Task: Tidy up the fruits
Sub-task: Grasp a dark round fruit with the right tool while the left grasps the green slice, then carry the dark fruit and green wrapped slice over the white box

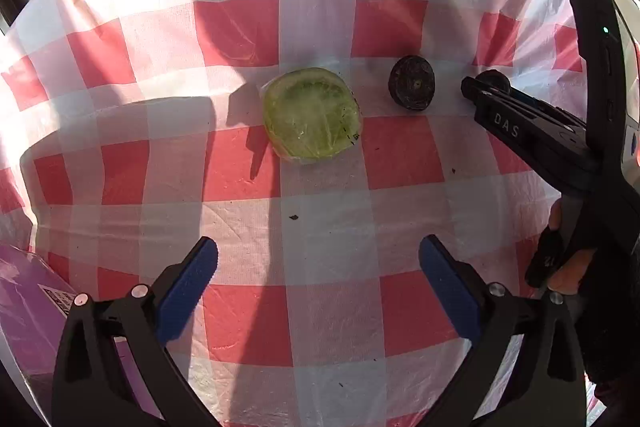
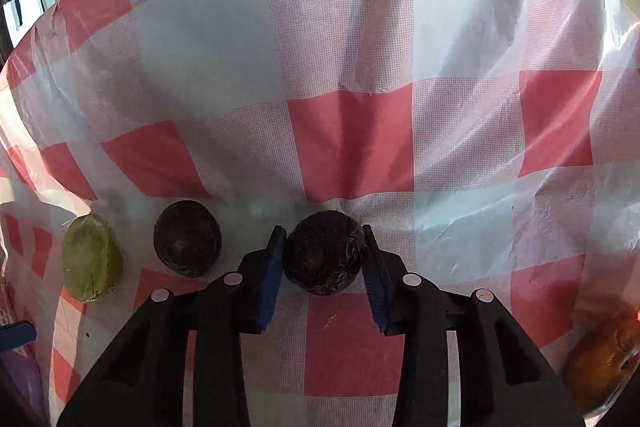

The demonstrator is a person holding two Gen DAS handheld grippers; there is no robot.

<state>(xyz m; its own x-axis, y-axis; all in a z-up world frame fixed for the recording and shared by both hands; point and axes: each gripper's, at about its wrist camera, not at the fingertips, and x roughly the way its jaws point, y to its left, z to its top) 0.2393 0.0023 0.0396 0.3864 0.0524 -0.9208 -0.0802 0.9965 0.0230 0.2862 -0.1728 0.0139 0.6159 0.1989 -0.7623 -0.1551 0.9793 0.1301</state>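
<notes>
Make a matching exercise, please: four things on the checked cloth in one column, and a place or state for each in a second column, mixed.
1. left gripper
2. right gripper
3. green fruit
4. free dark fruit

a. lies between the green fruit and the gripped dark fruit
b. open, holds nothing
c. wrapped in clear film
d. shut on a dark round fruit

Pairs: 1-b, 2-d, 3-c, 4-a
</notes>
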